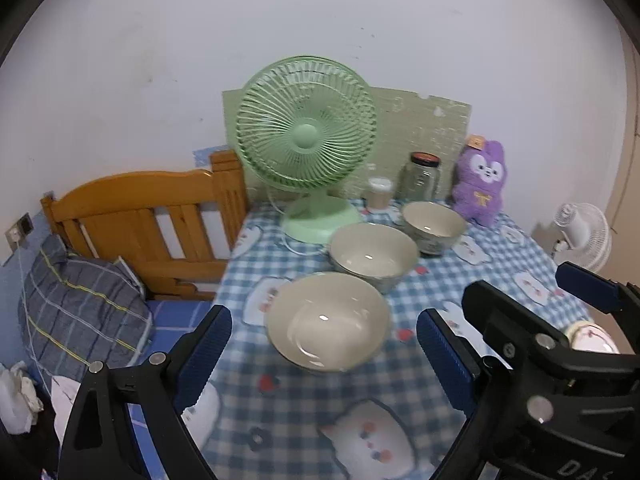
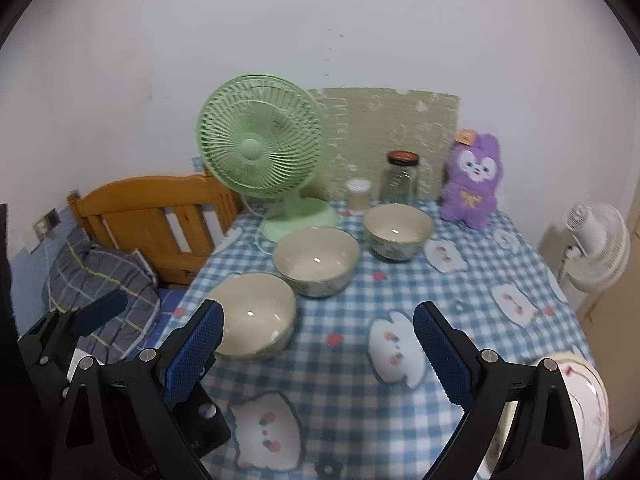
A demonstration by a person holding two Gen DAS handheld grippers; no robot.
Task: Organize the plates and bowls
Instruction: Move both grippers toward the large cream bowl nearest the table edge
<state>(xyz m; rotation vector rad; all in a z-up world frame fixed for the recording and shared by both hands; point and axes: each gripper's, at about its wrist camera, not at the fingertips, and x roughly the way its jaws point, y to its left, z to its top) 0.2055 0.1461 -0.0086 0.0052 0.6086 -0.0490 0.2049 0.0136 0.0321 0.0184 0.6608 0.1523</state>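
Three cream bowls in a diagonal row on the checked worktop point(image 2: 400, 288): near bowl point(image 1: 328, 322) left-front, middle bowl point(image 1: 374, 254) just beyond it and almost touching, far bowl point(image 1: 434, 226) right of the green fan point(image 1: 306, 140) base, near a jar point(image 1: 420, 176) and purple plush point(image 1: 480, 180). Left gripper point(image 1: 324, 344) fingers spread wide, holding nothing, hovering with the near bowl between them in view. Right gripper point(image 2: 318, 346) fingers also wide open and empty above bare cloth right of the near bowl; floral plate point(image 2: 584, 396) at near right edge.
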